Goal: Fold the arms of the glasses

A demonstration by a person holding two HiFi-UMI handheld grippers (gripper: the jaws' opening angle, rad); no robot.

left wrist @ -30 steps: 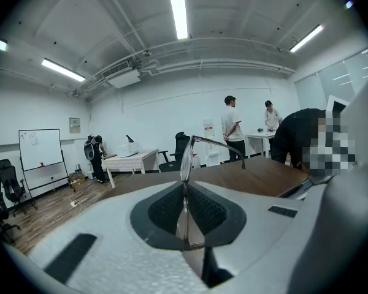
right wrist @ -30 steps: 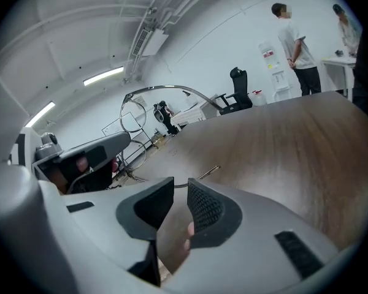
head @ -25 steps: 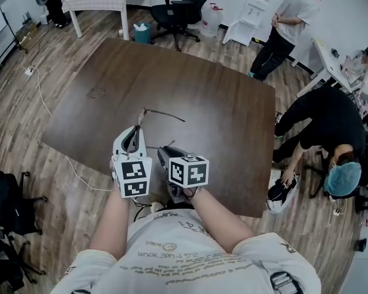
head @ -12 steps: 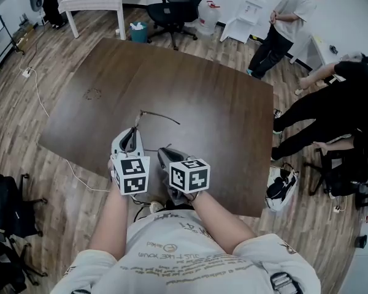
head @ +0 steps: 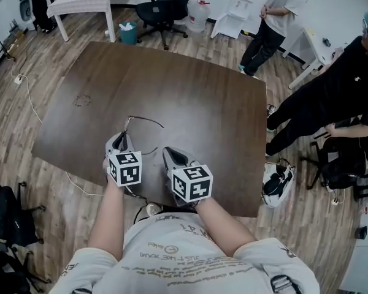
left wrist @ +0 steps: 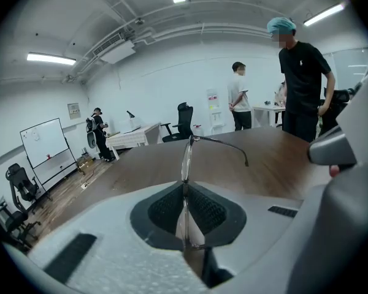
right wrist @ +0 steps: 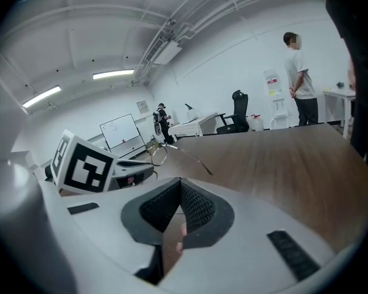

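Observation:
Thin wire glasses (head: 130, 125) stick out ahead of my left gripper (head: 119, 143), which is shut on the edge of their frame. One arm (head: 150, 121) stands out to the right over the dark wood table (head: 202, 97). In the left gripper view the glasses frame (left wrist: 186, 158) runs edge-on between the jaws, its arm (left wrist: 224, 143) bending right. My right gripper (head: 172, 156) sits just right of the left one, apart from the glasses, its jaws together with nothing in them. In the right gripper view the glasses (right wrist: 157, 154) show to the left, beyond the left gripper's marker cube (right wrist: 86, 167).
A person in black (head: 322, 103) stands close to the table's right edge, and a person in a white shirt (head: 276, 14) stands further back. An office chair (head: 165, 5) and a white table (head: 80, 2) are beyond the far edge. Bags (head: 9, 219) lie on the floor at left.
Both grippers and the glasses have shifted a little left and nearer the table's front edge. The person in black at the right has risen from a crouch to standing.

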